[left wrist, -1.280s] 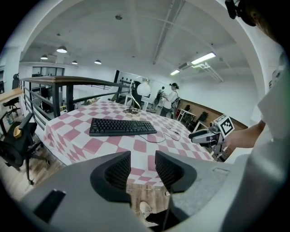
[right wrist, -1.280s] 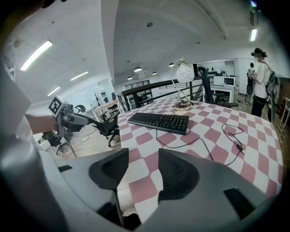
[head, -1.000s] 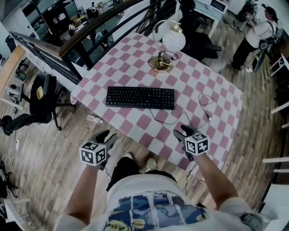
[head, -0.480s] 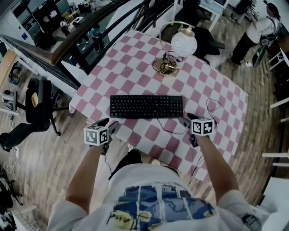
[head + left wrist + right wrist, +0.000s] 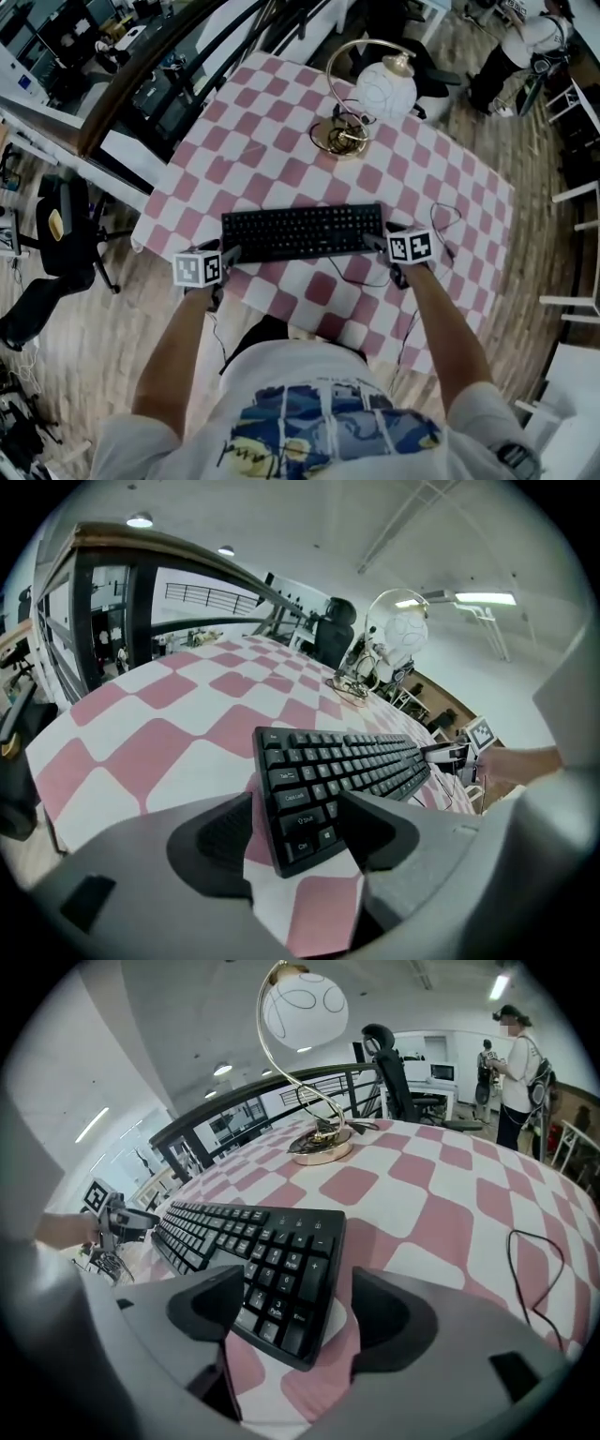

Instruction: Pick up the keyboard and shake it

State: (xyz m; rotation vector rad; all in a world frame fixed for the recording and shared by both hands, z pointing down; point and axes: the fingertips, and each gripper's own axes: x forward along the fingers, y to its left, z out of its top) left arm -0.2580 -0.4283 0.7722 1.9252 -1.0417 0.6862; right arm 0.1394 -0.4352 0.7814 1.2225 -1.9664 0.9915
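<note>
- Keyboard (image 5: 302, 232) lies flat on the checked surface (image 5: 281, 141), towards your edge, not yet lifted.
- Within the last second you bring both hands in from the near side. Your left hand-held gripper (image 5: 298, 822) now straddles the keyboard's left end and your right hand-held gripper (image 5: 289, 1312) its right end.
- Both pairs of jaws have just been opening and stand wide, each with a keyboard end between them and nothing clamped.
- You look lined up for a two-ended grasp; closing should come next.
- From the head view, the marker cubes cover the jaws.
- Whether any pad brushes the keyboard's edge is unclear.
</note>
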